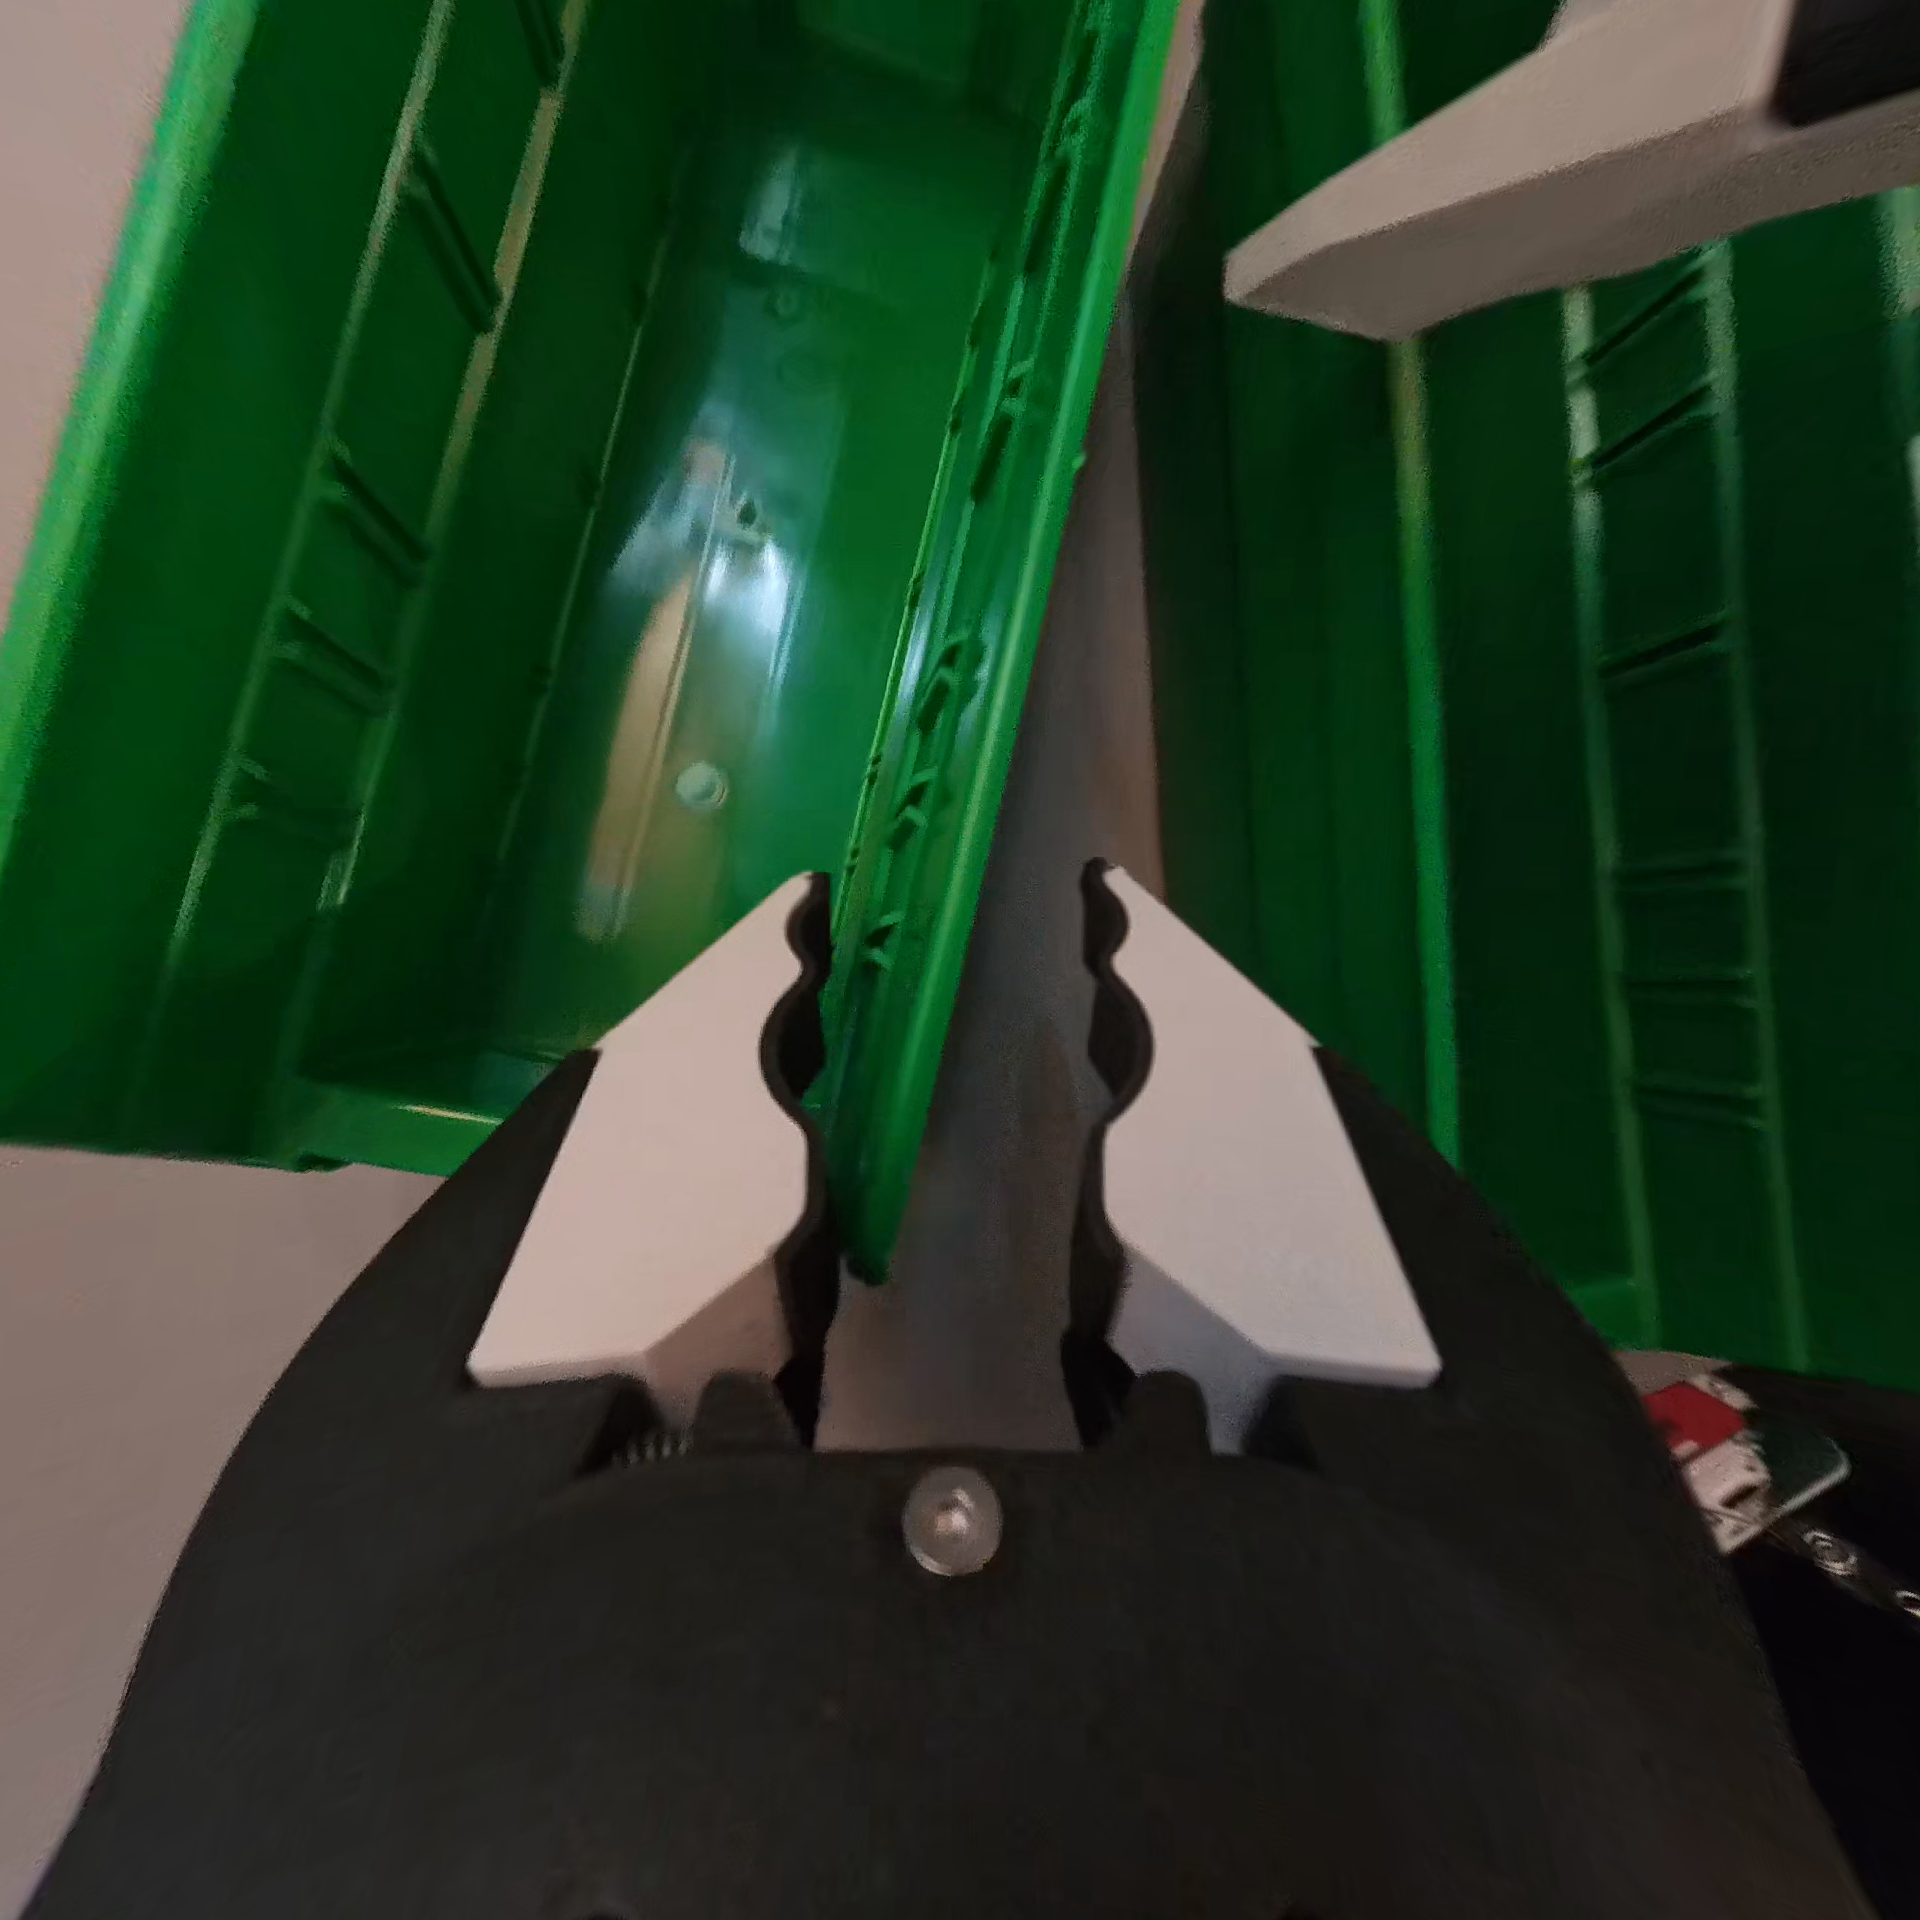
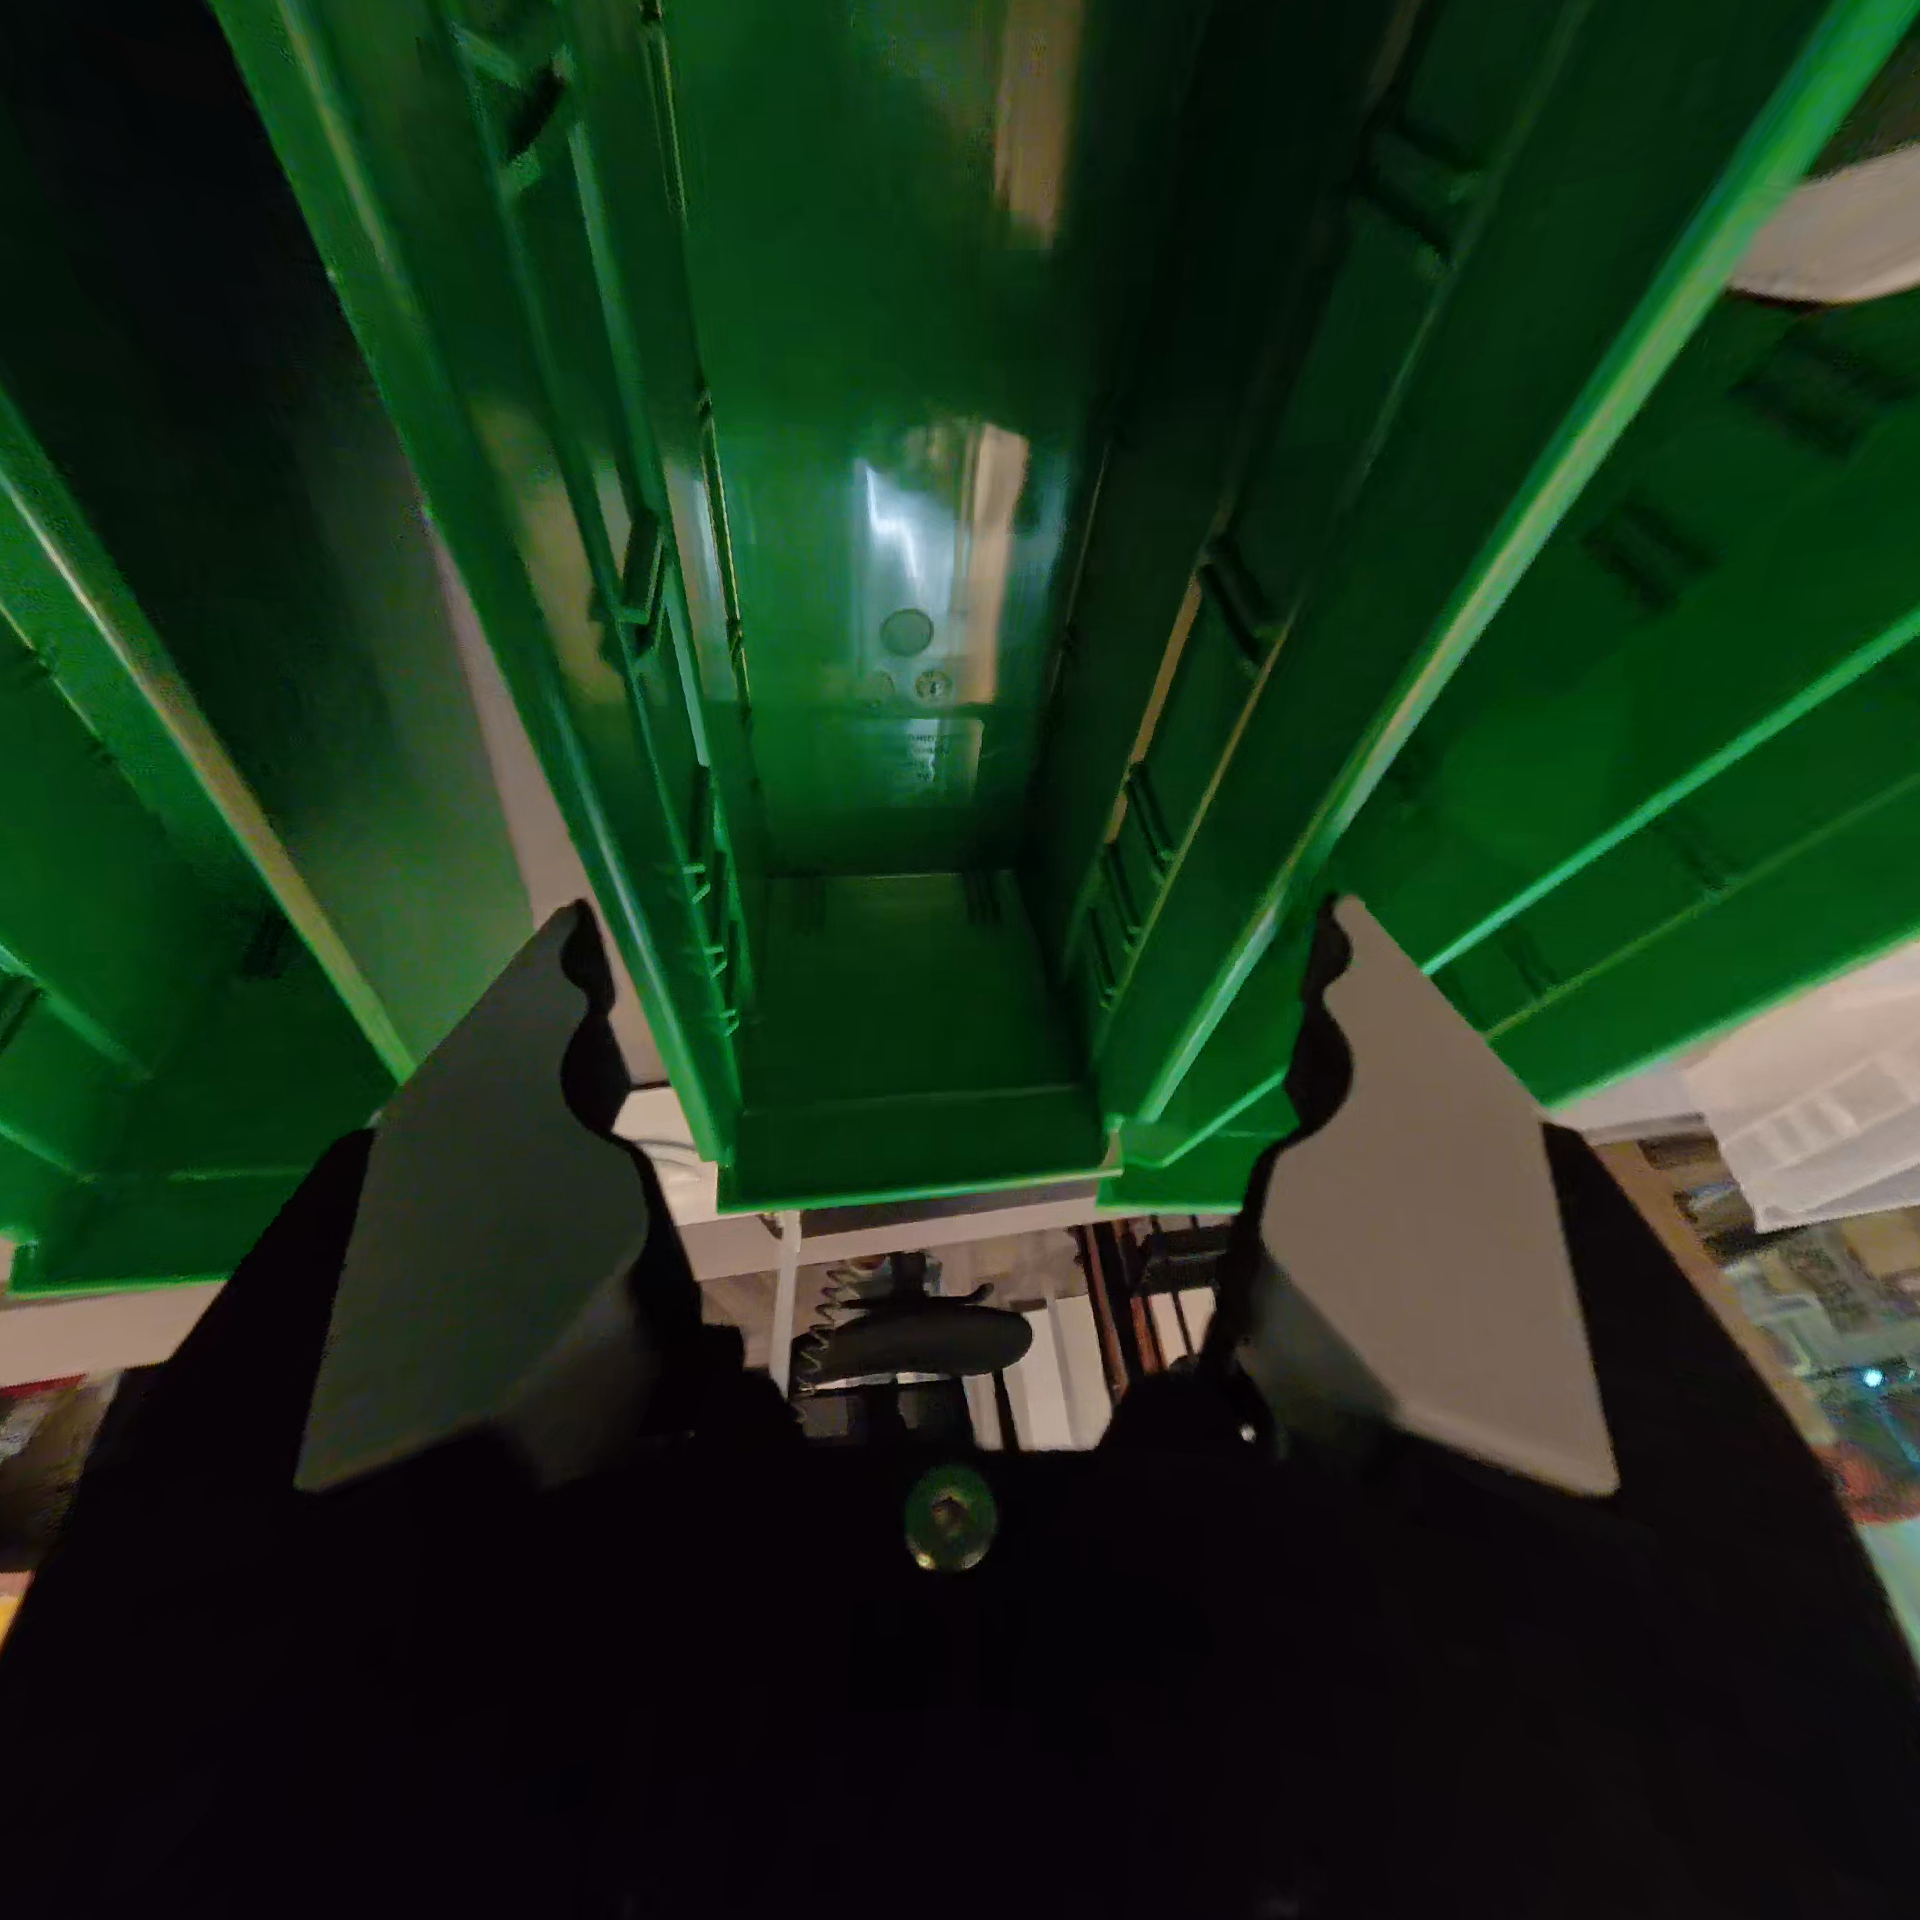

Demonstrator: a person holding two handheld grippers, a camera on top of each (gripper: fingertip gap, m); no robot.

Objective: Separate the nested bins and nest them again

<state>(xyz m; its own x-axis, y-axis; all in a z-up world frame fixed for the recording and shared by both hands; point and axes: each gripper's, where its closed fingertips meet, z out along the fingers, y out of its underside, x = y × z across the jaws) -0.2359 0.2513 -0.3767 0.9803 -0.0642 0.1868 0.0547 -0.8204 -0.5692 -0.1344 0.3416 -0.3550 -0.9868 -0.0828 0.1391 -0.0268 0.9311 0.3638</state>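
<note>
In the left wrist view a green bin (image 1: 499, 623) lies open toward me on a pale table (image 1: 156, 1351). Its right side wall (image 1: 935, 987) runs between the jaws of my left gripper (image 1: 956, 878) and touches the left pad; the right pad stands clear, so the gripper is open. A second green bin (image 1: 1558, 727) stands at the right, with the other gripper's white finger (image 1: 1507, 208) over it. In the right wrist view my right gripper (image 2: 958, 912) is wide open, straddling the near end of a narrow green bin (image 2: 914, 520), with green bins at left (image 2: 208, 727) and right (image 2: 1558, 675).
A red, white and green item (image 1: 1745, 1444) lies at the table's lower right in the left wrist view. In the right wrist view a white rack (image 2: 1818, 1122) sits at the right, and dark clutter (image 2: 904, 1340) shows beyond the table edge.
</note>
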